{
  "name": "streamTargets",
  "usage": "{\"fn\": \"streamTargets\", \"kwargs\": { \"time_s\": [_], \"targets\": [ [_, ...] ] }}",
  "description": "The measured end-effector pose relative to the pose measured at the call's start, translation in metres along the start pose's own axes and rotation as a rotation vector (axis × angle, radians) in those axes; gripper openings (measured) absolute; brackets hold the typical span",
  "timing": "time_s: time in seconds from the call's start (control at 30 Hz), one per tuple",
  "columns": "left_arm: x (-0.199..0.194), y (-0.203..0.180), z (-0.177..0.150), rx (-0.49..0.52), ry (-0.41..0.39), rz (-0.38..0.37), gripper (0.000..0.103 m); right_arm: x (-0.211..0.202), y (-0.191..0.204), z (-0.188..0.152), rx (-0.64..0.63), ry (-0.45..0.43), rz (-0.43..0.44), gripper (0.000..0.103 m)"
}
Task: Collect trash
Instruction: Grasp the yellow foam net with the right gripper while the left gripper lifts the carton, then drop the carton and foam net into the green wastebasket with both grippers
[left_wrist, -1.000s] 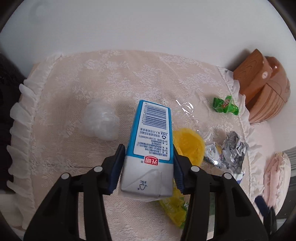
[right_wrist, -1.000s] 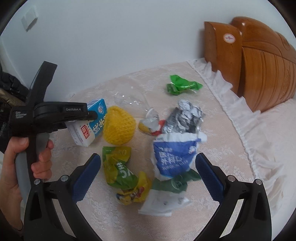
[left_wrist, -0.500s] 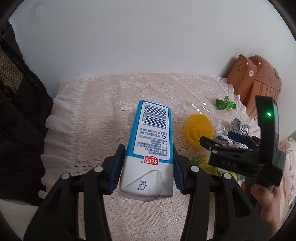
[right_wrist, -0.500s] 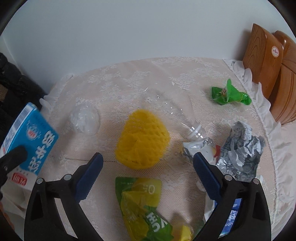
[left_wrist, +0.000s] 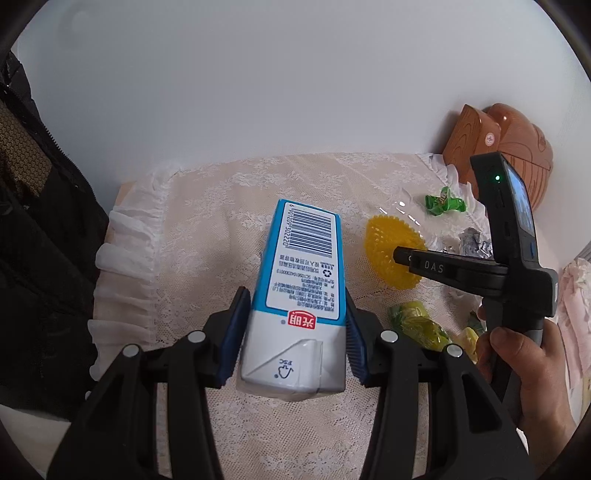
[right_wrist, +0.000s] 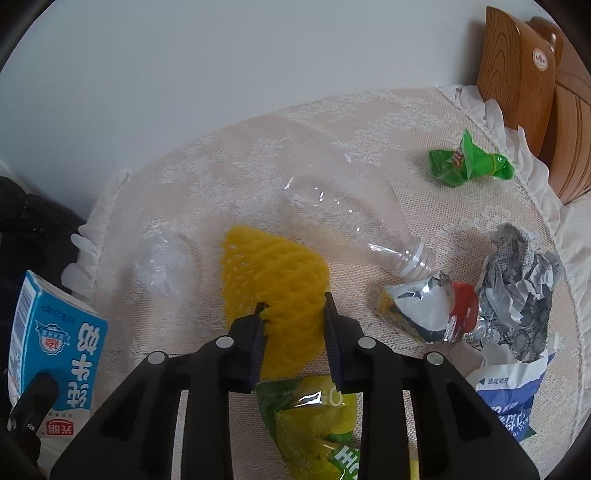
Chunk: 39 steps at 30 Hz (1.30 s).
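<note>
My left gripper (left_wrist: 295, 295) is shut on a blue-and-white milk carton (left_wrist: 301, 266), which hangs above the lace-covered table (left_wrist: 207, 229) with its barcode side up. The carton (right_wrist: 62, 332) also shows at the left edge of the right wrist view. A yellow foam fruit net (right_wrist: 273, 266) lies mid-table, and my right gripper (right_wrist: 293, 302) is shut on its near end, the pads pressing both sides. A hand (left_wrist: 524, 354) holds the right tool at the right of the left wrist view.
Around the net lie a clear plastic bottle (right_wrist: 343, 218), a crumpled clear film ball (right_wrist: 166, 269), a green wrapper (right_wrist: 469, 162), crumpled silver foil (right_wrist: 517, 288), a silver-red packet (right_wrist: 421, 310), a yellow-green snack bag (right_wrist: 314, 417) and a blue-white bag (right_wrist: 506, 398). A wooden headboard (right_wrist: 524, 74) stands at the right.
My right gripper came down over the yellow net and closed on it from wide open. The left gripper drew back to the left with the carton, then held still.
</note>
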<state>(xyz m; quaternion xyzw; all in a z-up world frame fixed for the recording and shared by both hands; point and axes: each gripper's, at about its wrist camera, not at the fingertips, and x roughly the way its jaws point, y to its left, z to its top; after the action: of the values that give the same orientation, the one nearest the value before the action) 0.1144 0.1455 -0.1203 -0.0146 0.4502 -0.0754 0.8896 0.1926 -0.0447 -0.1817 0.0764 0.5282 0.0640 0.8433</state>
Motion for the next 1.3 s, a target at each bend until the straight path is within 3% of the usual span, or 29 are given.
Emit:
{"fn": "streamTargets", "kwargs": {
  "time_s": [0.2,0.37,0.57,0.73,0.93,1.3],
  "targets": [
    [-0.013,-0.022,-0.009,0.094,0.007,-0.076,0.047,-0.061,0.003,-0.018,-0.061,-0.103,-0.023,0.028],
    [-0.034,-0.072,-0.030,0.211,0.008,-0.165,0.047,-0.133,-0.032,-0.061,-0.038,-0.192,-0.087,0.028],
    [-0.068,-0.166,-0.071,0.337,0.004,-0.291,0.047,-0.206,-0.111,-0.153,0.065,-0.215,-0.176,0.028],
    [-0.092,-0.255,-0.121,0.428,0.061,-0.404,0.047,-0.261,-0.182,-0.247,0.156,-0.218,-0.269,0.028],
    [-0.108,-0.351,-0.194,0.563,0.143,-0.469,0.047,-0.298,-0.254,-0.335,0.267,-0.199,-0.337,0.028],
    [-0.095,-0.446,-0.290,0.745,0.294,-0.510,0.047,-0.306,-0.327,-0.436,0.408,-0.125,-0.368,0.029]
  ]
}}
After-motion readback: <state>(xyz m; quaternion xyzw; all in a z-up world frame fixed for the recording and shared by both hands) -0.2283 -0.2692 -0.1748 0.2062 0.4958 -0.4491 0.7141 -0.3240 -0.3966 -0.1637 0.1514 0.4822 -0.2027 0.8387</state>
